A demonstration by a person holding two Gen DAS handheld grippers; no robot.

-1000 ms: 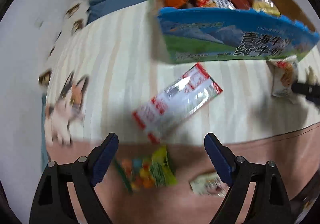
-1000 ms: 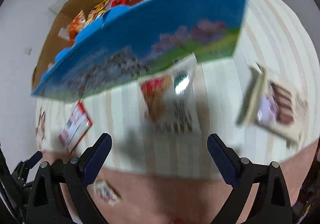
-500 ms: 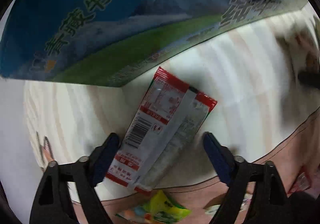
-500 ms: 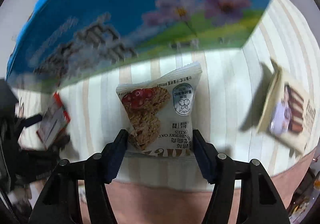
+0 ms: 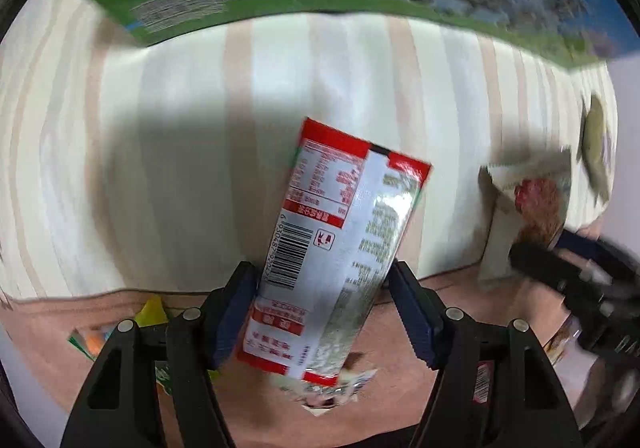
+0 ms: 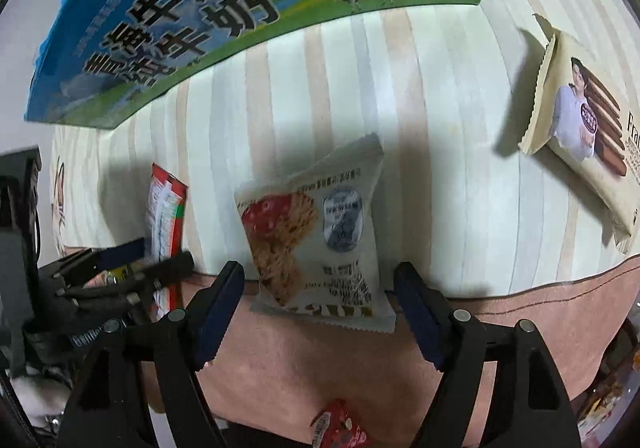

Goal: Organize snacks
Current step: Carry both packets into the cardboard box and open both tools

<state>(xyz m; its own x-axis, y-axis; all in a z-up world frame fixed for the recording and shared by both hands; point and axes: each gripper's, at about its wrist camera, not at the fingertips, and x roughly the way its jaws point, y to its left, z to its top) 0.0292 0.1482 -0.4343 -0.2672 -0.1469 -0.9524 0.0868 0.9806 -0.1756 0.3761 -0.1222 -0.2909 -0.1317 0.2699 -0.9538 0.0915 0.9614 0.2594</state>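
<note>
A long red, white and silver foil snack packet (image 5: 340,248) is clenched between the blue pads of the left gripper (image 5: 322,280); its jaws have just been closing, and both pads are seen touching the long edges of the packet. The packet is tilted, with its printed back and barcode turned to the camera, and its upper end lies over the cream striped cloth (image 5: 160,168).

The right gripper (image 6: 320,284) is released: its jaws have just been opening again. A white square oat-cookie packet with a red berry picture (image 6: 316,240) lies between the pads, but a gap is seen on each side, so it is not pressed. This packet rests flat, partly on the striped cloth and partly on the pinkish-brown surface (image 6: 320,360) beside it.

Behind both packets the blue and green printed cardboard carton (image 6: 248,0) stands on the cloth. To the right of the cookie packet, well apart, a cream packet of chocolate sticks (image 6: 592,136) lies on the cloth. In the right wrist view a small red wrapped snack (image 6: 340,428) is seen on the pinkish-brown surface, near the bottom edge. In the left wrist view a yellow and green packet (image 5: 148,316) is partly hidden behind the left finger.
</note>
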